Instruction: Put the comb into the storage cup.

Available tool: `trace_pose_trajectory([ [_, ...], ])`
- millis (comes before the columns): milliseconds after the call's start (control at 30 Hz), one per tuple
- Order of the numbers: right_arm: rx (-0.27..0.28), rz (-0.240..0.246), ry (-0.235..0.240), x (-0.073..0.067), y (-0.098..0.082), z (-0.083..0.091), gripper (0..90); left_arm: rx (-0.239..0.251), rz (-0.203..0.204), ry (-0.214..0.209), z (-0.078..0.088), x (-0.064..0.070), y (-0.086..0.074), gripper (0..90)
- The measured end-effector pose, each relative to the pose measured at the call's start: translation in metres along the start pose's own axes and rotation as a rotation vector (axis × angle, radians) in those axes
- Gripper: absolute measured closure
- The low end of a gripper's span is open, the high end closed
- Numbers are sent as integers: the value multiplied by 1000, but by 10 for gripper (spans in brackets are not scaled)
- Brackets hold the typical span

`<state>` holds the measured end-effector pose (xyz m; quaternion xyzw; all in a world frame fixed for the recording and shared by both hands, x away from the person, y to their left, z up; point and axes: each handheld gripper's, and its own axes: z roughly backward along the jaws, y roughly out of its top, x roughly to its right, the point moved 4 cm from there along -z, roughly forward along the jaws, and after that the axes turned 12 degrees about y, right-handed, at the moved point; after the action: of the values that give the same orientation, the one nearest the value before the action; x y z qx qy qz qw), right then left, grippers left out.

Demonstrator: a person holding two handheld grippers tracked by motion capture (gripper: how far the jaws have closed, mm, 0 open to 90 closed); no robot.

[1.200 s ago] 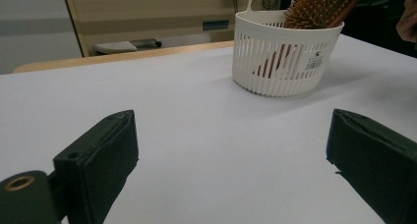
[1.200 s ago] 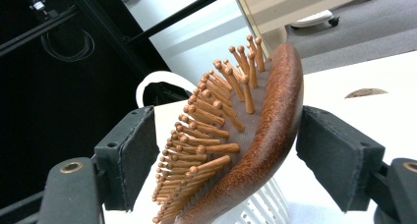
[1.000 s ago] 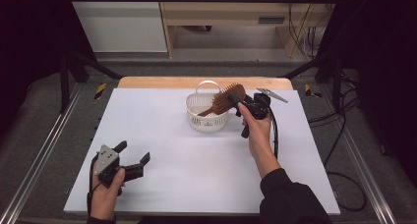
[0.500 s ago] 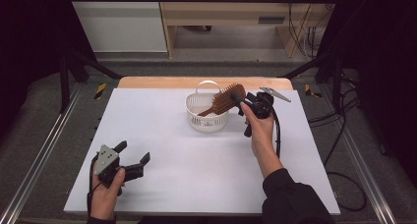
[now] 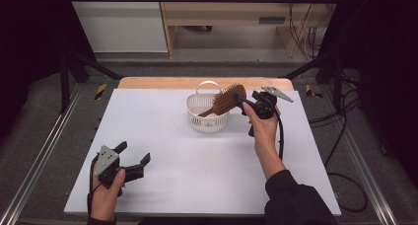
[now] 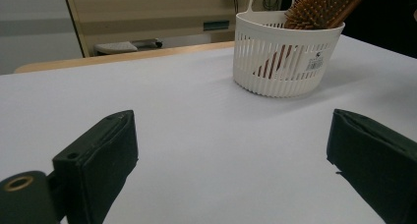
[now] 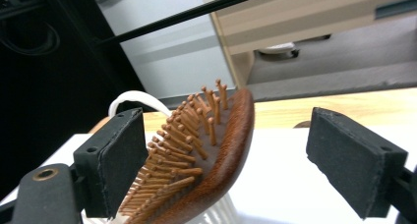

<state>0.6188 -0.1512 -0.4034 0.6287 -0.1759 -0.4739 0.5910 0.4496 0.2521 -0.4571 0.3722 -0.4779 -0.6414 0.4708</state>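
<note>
A brown wooden hairbrush stands slanted in a white slatted basket, handle down and bristled head sticking out over the rim. My right gripper is at the brush head. In the right gripper view the head lies between the pads, bristles against the left pad, the right pad well clear. Its jaws have just been opening and stand open. My left gripper rests near the table's front left, open with nothing between its fingers. From there the basket and brush show far ahead.
The white table top has a wooden strip along its far edge. Metal rails run down both sides. Cables lie on the floor at the right. A wooden cabinet stands behind the table.
</note>
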Motion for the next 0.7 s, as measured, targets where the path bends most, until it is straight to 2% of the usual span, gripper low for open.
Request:
trace_pose_trajectory([
  [167, 1, 40, -27, -1, 3, 4, 144, 4, 2, 2, 0, 0, 1, 41],
  [267, -3, 45, -32, -2, 4, 7, 138, 8, 4, 5, 0, -1, 1, 28],
  [433, 5, 73, -7, -3, 8, 12, 86, 20, 7, 14, 1, -2, 2, 27],
  [567, 11, 66, 1, -3, 12, 17, 58, 24, 6, 14, 2, -2, 2, 27],
  [700, 13, 80, 14, -4, 17, 23, 52, 30, 4, 15, 1, -2, 3, 26],
])
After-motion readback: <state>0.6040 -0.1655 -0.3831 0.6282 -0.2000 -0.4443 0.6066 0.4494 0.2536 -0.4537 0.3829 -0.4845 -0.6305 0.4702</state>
